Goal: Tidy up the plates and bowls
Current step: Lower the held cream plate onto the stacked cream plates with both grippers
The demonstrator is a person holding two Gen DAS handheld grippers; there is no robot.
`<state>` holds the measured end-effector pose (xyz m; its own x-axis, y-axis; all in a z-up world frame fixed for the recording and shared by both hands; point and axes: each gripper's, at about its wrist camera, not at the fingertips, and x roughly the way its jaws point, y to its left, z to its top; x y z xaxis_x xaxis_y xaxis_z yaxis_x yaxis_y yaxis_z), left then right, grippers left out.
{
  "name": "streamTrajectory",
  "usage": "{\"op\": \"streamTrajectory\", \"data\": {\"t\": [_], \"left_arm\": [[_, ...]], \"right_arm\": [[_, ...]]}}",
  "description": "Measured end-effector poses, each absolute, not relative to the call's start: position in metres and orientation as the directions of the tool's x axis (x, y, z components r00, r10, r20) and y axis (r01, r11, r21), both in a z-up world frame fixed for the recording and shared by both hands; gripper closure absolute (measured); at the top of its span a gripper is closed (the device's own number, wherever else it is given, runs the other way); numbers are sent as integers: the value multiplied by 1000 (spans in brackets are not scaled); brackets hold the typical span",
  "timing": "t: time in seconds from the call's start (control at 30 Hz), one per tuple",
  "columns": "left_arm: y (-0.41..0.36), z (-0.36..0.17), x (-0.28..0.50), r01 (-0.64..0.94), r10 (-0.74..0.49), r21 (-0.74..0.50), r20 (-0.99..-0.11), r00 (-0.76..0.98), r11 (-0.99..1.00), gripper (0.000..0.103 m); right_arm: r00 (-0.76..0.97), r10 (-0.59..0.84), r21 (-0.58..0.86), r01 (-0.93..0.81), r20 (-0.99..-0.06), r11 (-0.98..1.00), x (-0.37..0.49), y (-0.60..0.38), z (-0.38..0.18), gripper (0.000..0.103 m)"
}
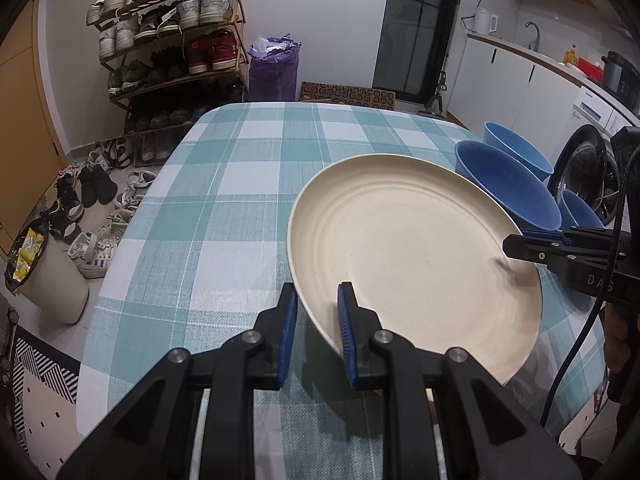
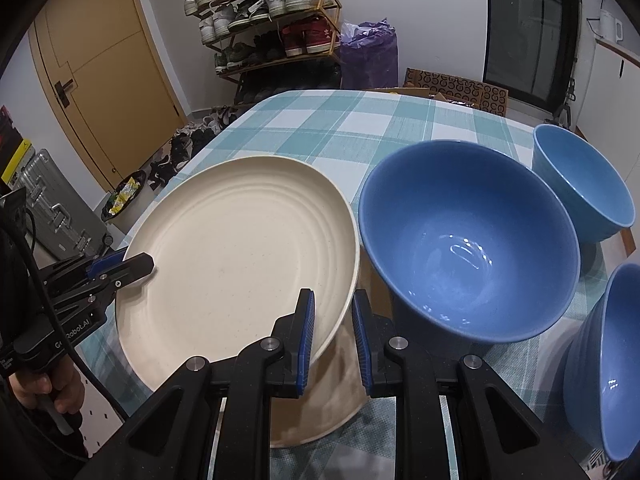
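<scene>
A large cream plate (image 1: pixel 412 256) hangs just above the checked tablecloth (image 1: pixel 224 184), gripped at two sides of its rim. My left gripper (image 1: pixel 318 300) is shut on its near-left rim. My right gripper (image 2: pixel 334 308) is shut on the opposite rim and shows in the left wrist view as a black jaw (image 1: pixel 516 248) over the plate's right edge. In the right wrist view the plate (image 2: pixel 244 256) has what looks like a second cream plate (image 2: pixel 324 404) lying under it. Three blue bowls stand to its right: a big one (image 2: pixel 468 240), one behind (image 2: pixel 584 184) and one nearer (image 2: pixel 604 360).
The table's left edge (image 1: pixel 132 224) drops to a floor strewn with shoes, beside a full waste bin (image 1: pixel 44 276). A shoe rack (image 1: pixel 172 48) and a purple bag (image 1: pixel 274 66) stand behind. A washing machine (image 1: pixel 588 168) is past the bowls. A hand (image 2: pixel 44 392) holds the left gripper.
</scene>
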<state>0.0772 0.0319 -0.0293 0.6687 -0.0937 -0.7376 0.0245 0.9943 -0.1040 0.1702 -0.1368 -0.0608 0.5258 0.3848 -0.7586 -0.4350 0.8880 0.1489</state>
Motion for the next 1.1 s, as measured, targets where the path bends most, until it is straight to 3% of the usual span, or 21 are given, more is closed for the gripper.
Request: {"op": "streamTrajectory", "data": {"t": [1.1], "left_arm": [[8,-58,82,56,-76,-53,-778,623,997,84]], "right_arm": [[555,285,53,-396,-781,917,153,-143,-89,83]]}}
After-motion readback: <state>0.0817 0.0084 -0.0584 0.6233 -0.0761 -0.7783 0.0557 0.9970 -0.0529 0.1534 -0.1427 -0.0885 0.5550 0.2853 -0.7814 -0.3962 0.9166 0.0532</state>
